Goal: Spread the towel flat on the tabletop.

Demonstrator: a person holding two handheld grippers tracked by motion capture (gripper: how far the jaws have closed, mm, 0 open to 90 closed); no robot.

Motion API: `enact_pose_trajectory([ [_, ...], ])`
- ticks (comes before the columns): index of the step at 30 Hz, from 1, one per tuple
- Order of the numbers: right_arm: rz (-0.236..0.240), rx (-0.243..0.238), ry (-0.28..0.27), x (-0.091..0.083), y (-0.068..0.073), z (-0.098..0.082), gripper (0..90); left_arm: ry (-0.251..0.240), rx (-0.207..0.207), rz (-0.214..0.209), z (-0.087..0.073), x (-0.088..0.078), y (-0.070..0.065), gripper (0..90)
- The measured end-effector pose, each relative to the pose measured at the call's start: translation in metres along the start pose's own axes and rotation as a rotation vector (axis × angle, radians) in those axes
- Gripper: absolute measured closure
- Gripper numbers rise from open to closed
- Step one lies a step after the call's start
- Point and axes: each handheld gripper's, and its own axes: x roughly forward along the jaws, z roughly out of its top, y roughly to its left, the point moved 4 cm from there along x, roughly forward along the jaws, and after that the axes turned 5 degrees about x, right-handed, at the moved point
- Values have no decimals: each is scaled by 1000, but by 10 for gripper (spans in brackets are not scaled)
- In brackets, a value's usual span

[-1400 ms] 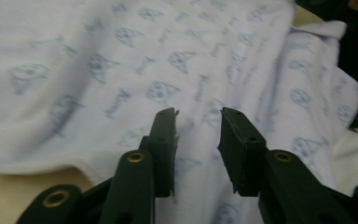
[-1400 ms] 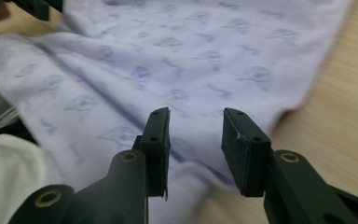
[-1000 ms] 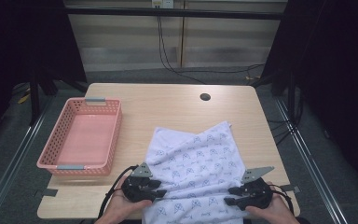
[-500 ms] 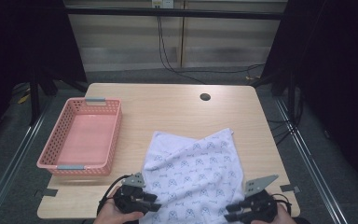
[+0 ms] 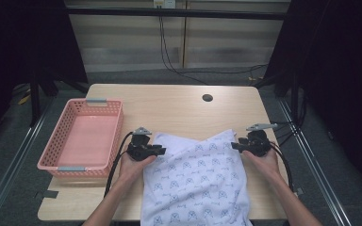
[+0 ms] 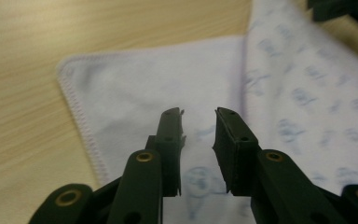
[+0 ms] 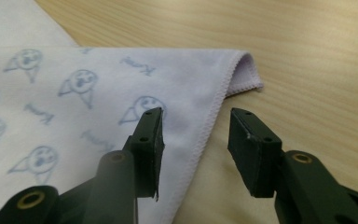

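Both grippers hovering over cloth (image 5: 195, 183) w/ jaws apart, gripping nothing. Left gripper (image 6: 198, 135) has been closing; right gripper (image 7: 193, 144) opening, straddling hem near far-right corner, probably just above it. Cloth draping off tabletop's (image 5: 169, 106) near edge.

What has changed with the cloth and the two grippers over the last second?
Both hands moved up the table from its near edge: the left gripper and right gripper now sit at the cloth's far corners. The cloth lies longer, hanging over the near edge. Left jaws have been closing, right opening; both are open over it. The pink basket stayed put.
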Motion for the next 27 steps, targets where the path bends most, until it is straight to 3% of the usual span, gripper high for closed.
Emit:
enact_pose_trajectory([
  [2,7,13,25,9,-2,-2,581,6,-19,17,-3,7,3,681],
  [4,33,16,31,12,-2,-4,627,0,-9,16,-3,8,4,672],
  [5,61,42,27,12,0,-5,794,12,54,45,-2,9,2,681],
  [6,68,41,17,11,1,-5,840,12,54,45,-2,9,2,701],
  [7,67,36,18,7,4,-6,884,32,108,106,-2,9,1,726],
  [11,97,23,-18,-8,6,-7,891,31,74,166,-2,4,9,756],
  [13,103,13,-40,-33,4,-17,891,34,72,201,-3,1,13,751],
  [16,103,20,-8,-40,2,-28,891,40,55,206,-5,-2,11,702],
  [17,108,26,37,-45,1,-43,885,48,48,169,-9,-6,6,682],
  [18,107,24,41,-47,1,-49,882,56,67,152,-13,-9,1,679],
  [20,126,31,58,-49,3,-56,877,69,69,154,-15,-11,-4,670],
  [21,162,48,78,-58,10,-64,870,95,63,127,-18,-15,-12,629],
  [22,163,30,87,-64,15,-67,864,95,63,127,-18,-15,-12,615],
  [23,184,46,113,-69,19,-70,853,109,88,101,-23,-18,-20,603],
  [24,204,46,127,-72,21,-72,856,109,88,101,-23,-18,-20,600],
  [26,204,25,141,-77,25,-77,843,128,106,98,-26,-22,-27,571],
  [27,185,-2,134,-79,26,-79,810,101,106,85,-27,-23,-28,571],
])
